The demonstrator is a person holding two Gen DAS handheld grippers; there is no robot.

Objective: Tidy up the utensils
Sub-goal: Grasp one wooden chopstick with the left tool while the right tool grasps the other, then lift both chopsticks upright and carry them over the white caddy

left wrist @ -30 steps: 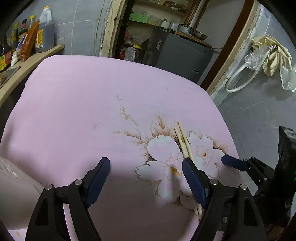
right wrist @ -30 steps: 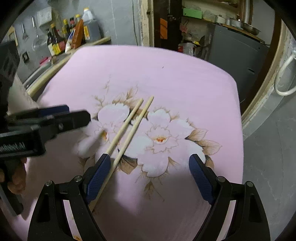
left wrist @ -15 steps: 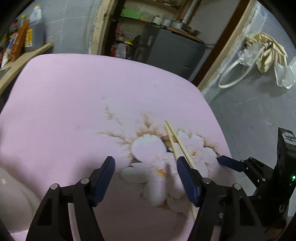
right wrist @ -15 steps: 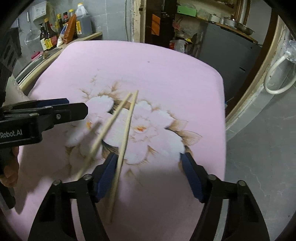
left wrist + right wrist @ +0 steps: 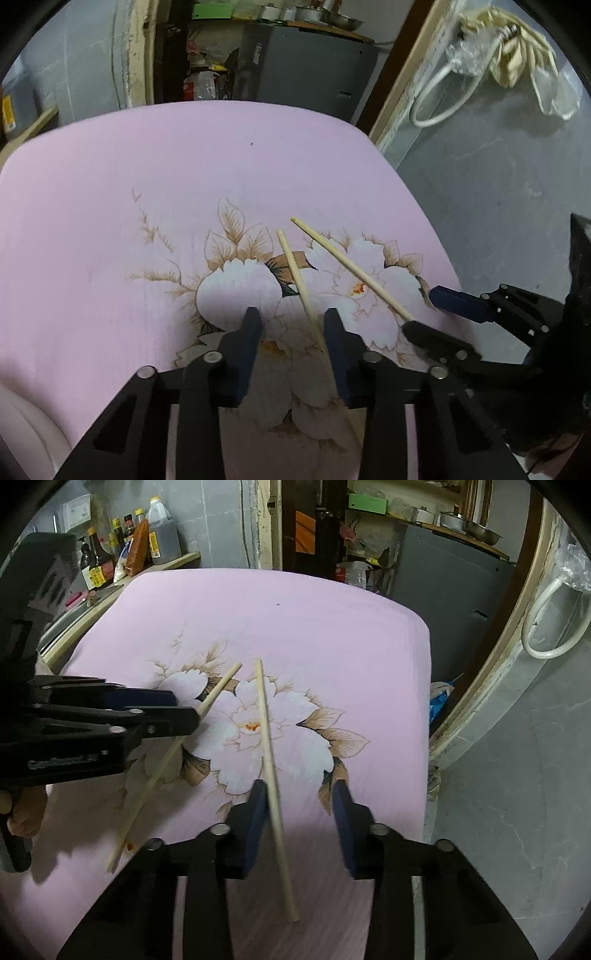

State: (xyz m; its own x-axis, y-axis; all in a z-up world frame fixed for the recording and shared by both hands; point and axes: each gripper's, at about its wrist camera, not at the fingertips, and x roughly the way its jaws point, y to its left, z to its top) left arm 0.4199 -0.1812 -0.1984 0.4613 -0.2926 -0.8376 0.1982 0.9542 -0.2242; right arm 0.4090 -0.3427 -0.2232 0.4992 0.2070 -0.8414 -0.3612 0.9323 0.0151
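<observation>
Where the pink tablecloth (image 5: 110,206) covers the table, its weave is fine and matte, printed with pale white flowers and tan, feathery leaves.

Item: two chopsticks, pale wood, thin, straight, round-sectioned, smooth, lying spread in a narrow V over the flower print.

Left chopstick (image 5: 299,284): runs into the gap of the left gripper (image 5: 293,321), hard against the right-hand blue pad. Jaws closing, partly narrowed; the far pad stands clear, so no grip yet. Seen from the right wrist, the stick passes under that gripper's black fingers.

Right chopstick (image 5: 271,775): passes between the fingers of the right gripper (image 5: 299,794), just beside its left blue pad, near end resting on the cloth below. Jaws closing, partly narrowed; opposite pad apart from the stick.

Grippers: black rigid plastic arms with metal pivot pins, dark blue flat pads.

Surroundings: grey stone floor (image 5: 517,812), dark metal cabinet (image 5: 306,62), sauce bottles (image 5: 110,557) on a side shelf.
</observation>
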